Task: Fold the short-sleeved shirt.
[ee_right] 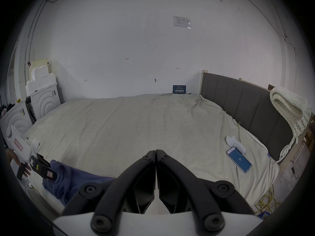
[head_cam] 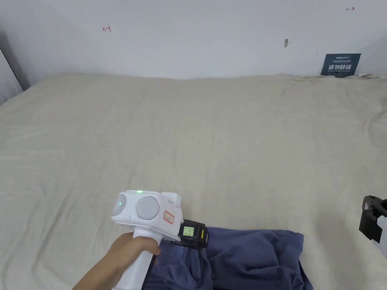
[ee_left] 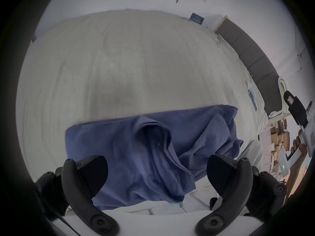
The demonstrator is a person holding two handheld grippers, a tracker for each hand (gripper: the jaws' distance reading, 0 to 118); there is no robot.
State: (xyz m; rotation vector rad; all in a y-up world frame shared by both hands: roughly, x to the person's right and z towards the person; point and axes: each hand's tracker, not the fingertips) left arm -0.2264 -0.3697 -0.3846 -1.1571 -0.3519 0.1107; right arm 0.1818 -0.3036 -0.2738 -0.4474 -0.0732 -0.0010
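Observation:
A crumpled blue short-sleeved shirt (head_cam: 249, 260) lies at the near edge of the bed (head_cam: 211, 143), with folds and an open sleeve or neck hole (ee_left: 153, 137). A hand holds my left gripper (ee_left: 156, 164) just above the shirt's left part. Its jaws stand wide open with nothing between them, and the shirt lies below them. My right gripper (ee_right: 156, 152) hovers off to the right of the shirt over bare sheet, its jaws shut together on nothing. In the head view the right gripper (head_cam: 372, 222) sits at the right edge.
The beige sheet stretches wide beyond the shirt to a white wall. A phone (ee_right: 238, 159) and a white device (ee_right: 236, 143) lie near the grey headboard (ee_right: 247, 103), which has a knitted blanket (ee_right: 289, 106) over it. A blue sign (head_cam: 340, 65) leans on the wall.

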